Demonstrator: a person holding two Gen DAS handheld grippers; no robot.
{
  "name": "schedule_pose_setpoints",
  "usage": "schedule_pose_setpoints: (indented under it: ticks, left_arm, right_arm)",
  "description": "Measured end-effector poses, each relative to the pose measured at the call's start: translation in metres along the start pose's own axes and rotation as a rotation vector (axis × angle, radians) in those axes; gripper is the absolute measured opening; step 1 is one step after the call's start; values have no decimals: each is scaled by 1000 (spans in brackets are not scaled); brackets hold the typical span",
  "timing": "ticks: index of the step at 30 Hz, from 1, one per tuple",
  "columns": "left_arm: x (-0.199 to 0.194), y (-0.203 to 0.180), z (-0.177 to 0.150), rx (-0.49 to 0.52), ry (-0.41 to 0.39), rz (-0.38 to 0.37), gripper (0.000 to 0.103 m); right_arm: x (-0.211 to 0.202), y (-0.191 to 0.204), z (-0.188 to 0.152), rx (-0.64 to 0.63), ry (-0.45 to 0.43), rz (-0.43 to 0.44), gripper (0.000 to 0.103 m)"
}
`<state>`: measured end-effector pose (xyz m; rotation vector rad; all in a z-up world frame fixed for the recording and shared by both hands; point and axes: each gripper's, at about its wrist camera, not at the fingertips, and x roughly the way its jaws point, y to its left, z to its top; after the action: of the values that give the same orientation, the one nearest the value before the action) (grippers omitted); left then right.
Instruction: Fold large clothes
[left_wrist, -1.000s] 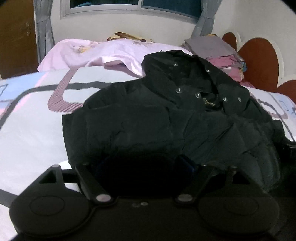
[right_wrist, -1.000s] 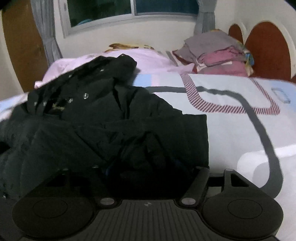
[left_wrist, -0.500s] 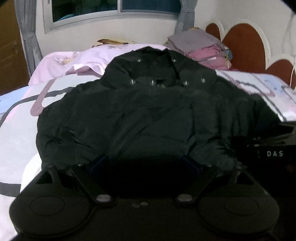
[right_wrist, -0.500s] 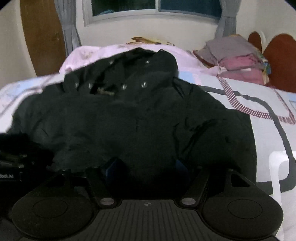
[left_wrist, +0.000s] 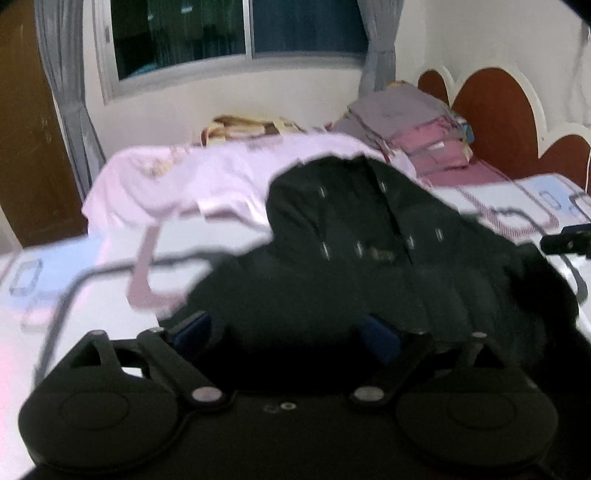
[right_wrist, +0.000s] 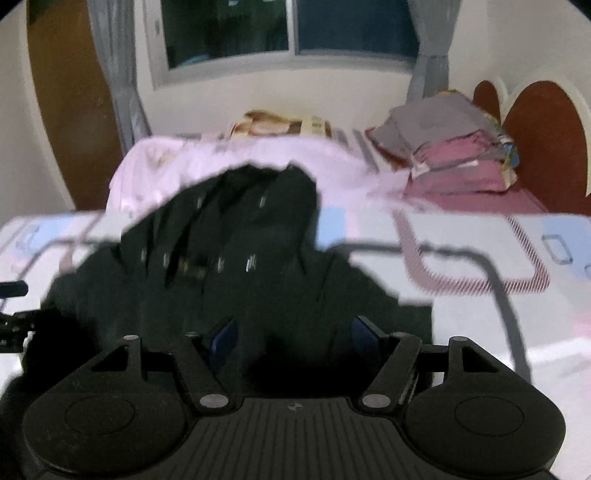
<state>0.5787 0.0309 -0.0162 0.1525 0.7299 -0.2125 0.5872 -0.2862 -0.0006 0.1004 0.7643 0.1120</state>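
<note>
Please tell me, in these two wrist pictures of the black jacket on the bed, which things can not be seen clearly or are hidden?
- Left wrist view: whether the left gripper pads press the black jacket; jaws are opening, dark cloth between them, motion blur.
- Right wrist view: the right gripper grip on the jacket; black on black.
- Both views: the jacket's near hem, hidden behind the gripper bodies.
- Right wrist view: the small label, blurred.

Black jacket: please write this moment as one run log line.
jacket: bunched on bed | left gripper: opening, jacket between fingers | right gripper: jacket between fingers, grip unclear
</note>
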Motion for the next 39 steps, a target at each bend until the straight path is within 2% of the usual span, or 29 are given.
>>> schedule_pose_setpoints:
  ticks: [3,7,9,11,13,15,20,22,25,29,32,33,34,35,37,38,39]
  left_arm:
    - [-3,13,43,12,-60,12,91]
    - [15,29,98,-43,-97,-20,91]
    - [37,31,117,-47,-77,-34,88]
    - [63,35,125,-87,-39,-80,86]
    - [97,38,127,-136,6,-109,83]
    - [130,44,126,-173,45,-104,83]
    - [195,55,115,-273,128,-131,85]
    - [207,55,109,-277,139,-119,88]
    - [225,54,102,-290,170,-109,87]
    - [240,64,98,-347,201,-148,83]
    - [248,72,101,-410,198,-176,80]
    - [251,73,102,-423,199,-189,74]
    - [252,72,103,-424,201,-207,62]
    - [250,70,103,-421,192,-223,57]
    - [246,61,102,-396,178,-275,54]
    - [244,52,102,-342,180,-279,54]
    - [239,41,103,-263,162,-267,54]
  right_arm:
    - [2,-10,38,26,-40,-3,68]
    - [30,-29,89,101,-53,15,68]
    - [50,-39,107,145,-42,36,68]
    - [79,-49,120,187,-20,69,68]
    - [109,-56,127,214,7,102,68]
    - [135,-62,130,226,35,140,68]
    - [191,-70,114,243,42,201,68]
    - [209,-73,108,253,54,221,68]
    - [235,-77,101,260,73,242,68]
    - [250,-83,96,318,74,304,68]
    - [254,-77,101,282,58,327,68]
    - [256,-75,102,272,55,339,68]
    - [256,-73,103,263,50,341,68]
    - [255,-69,102,250,44,347,68]
    - [253,-67,101,239,32,383,68]
    - [254,-66,101,232,28,391,67]
    - [254,-65,101,225,28,396,61]
